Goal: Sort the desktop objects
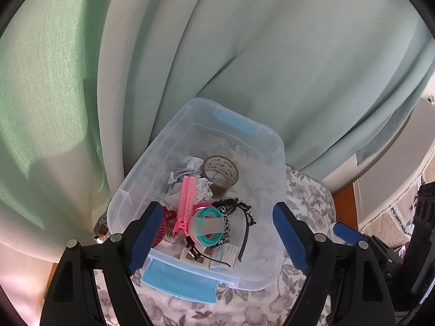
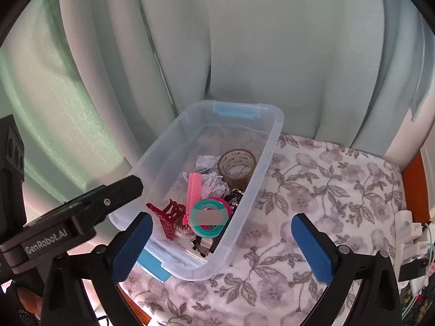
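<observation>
Both claws stand wide with nothing between their blue pads: the left gripper (image 1: 217,237) hangs over the near end of the clear bin (image 1: 163,146), the right gripper (image 2: 221,247) over the floral cloth (image 2: 326,179) just beside the bin's right wall. Inside, nearest, lie a dark red claw clip (image 2: 165,217), a bundle of teal and pink hair bands (image 1: 208,225) and a black headband (image 1: 246,228); farther in, a pink comb clip (image 1: 186,193), crumpled paper (image 1: 190,163) and a brown tape roll (image 1: 220,173), toward the far end by the pale green curtain (image 1: 272,54)

Soft daylight glows through the curtain (image 1: 244,54) — fisheye edges bend, corners black.
</observation>
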Action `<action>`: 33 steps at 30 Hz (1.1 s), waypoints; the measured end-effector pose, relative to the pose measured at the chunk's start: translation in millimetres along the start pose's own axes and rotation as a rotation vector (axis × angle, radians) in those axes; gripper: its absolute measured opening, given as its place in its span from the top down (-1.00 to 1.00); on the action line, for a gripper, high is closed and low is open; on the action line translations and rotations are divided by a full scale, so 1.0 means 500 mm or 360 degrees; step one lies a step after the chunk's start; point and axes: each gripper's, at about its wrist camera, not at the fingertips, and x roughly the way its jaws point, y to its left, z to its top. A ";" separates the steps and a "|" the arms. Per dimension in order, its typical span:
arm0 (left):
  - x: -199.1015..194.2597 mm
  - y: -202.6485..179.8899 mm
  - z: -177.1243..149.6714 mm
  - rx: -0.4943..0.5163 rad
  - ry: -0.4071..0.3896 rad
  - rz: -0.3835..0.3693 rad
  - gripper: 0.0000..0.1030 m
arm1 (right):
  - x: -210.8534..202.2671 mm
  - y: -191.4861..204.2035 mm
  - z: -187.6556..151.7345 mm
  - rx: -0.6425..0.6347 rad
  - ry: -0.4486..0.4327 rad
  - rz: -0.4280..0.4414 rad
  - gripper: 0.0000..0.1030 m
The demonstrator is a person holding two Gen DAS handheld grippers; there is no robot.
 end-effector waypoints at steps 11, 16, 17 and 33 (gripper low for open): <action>-0.016 -0.034 -0.005 0.0090 -0.0020 0.0024 -0.91 | -0.034 -0.044 -0.022 0.0104 -0.0020 -0.0094 -1.00; -0.020 -0.049 -0.009 0.0153 -0.0034 0.0064 -0.99 | -0.048 -0.064 -0.032 0.0139 -0.0004 -0.0145 -1.00; -0.020 -0.051 -0.010 0.0163 -0.0032 0.0062 -0.99 | -0.050 -0.068 -0.034 0.0150 -0.0002 -0.0151 -1.00; -0.010 -0.097 -0.028 0.0344 0.0070 0.0239 -0.99 | -0.099 -0.118 -0.042 0.0276 0.0005 -0.0272 -1.00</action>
